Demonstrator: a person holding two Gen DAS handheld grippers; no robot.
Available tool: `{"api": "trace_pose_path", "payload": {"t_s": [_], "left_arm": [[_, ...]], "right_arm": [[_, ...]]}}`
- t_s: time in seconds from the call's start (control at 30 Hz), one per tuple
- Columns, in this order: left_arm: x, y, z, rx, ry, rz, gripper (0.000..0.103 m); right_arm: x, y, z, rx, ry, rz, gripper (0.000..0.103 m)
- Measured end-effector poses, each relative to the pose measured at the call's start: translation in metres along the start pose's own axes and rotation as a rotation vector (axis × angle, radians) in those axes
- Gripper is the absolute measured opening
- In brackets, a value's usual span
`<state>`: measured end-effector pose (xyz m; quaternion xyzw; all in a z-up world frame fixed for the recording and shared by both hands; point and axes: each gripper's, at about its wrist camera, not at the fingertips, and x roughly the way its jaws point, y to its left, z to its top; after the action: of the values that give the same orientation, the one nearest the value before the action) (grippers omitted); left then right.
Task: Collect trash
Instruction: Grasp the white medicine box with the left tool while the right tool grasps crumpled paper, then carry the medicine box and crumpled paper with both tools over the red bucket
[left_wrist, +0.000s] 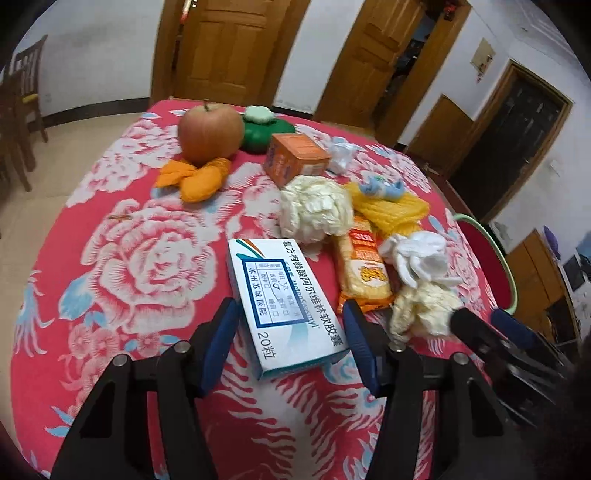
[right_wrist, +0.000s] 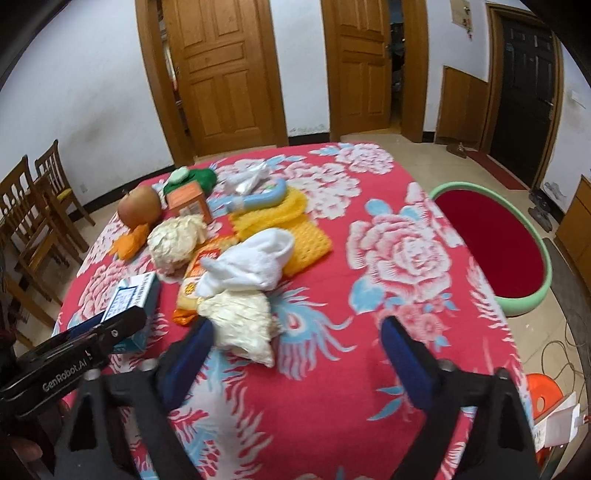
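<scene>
The left claw (left_wrist: 291, 347) stands half open around the flat white cardboard medicine box (left_wrist: 284, 306), which lies lengthwise between its blue pads, while the wide-open right claw (right_wrist: 295, 354) waits beside it.

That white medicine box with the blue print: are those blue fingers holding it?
Not yet. The left gripper straddles the white cardboard medicine box's near end without visibly pressing it. The right gripper holds nothing.
</scene>
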<state>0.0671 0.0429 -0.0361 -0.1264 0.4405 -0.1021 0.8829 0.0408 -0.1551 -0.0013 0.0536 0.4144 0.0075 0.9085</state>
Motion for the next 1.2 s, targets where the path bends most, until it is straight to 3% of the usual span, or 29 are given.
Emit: {"api": "trace_pose_path", "payload": {"t_s": [0.07, 0.13, 0.27, 0.4, 0.47, 0.8, 1.1, 1.17, 1.2], "left_arm": [[0.002, 0.001, -0.001, 0.002, 0.008, -0.006, 0.059], [0.002, 0.005, -0.002, -0.013, 0.011, -0.011, 0.058], [-0.004, 0.008, -0.003, -0.031, -0.007, -0.007, 0.058], [-0.014, 0.006, -0.007, -0.036, -0.027, -0.005, 0.058], [-0.019, 0.004, -0.008, -0.034, -0.037, -0.001, 0.058], [-0.053, -0.025, -0.005, 0.016, -0.115, 0.004, 0.058], [-0.057, -0.07, 0.006, 0.089, -0.107, -0.058, 0.058], [-0.056, -0.081, 0.01, 0.11, -0.103, -0.072, 0.057], [-0.054, -0.089, 0.012, 0.126, -0.104, -0.076, 0.05]], "right_arm": [[0.006, 0.002, 0.0, 0.005, 0.007, 0.009, 0.082], [0.012, 0.004, 0.001, 0.011, 0.024, 0.038, 0.07], [0.018, 0.01, 0.001, -0.01, 0.047, 0.101, 0.057], [0.023, 0.015, -0.002, -0.032, 0.064, 0.179, 0.027], [0.021, 0.014, -0.003, -0.028, 0.068, 0.2, 0.017], [-0.026, -0.002, -0.007, -0.061, -0.022, 0.252, 0.014], [-0.055, -0.048, -0.001, 0.016, -0.094, 0.227, 0.014], [-0.06, -0.062, 0.003, 0.039, -0.114, 0.212, 0.014], [-0.063, -0.069, 0.005, 0.052, -0.125, 0.204, 0.014]]}}
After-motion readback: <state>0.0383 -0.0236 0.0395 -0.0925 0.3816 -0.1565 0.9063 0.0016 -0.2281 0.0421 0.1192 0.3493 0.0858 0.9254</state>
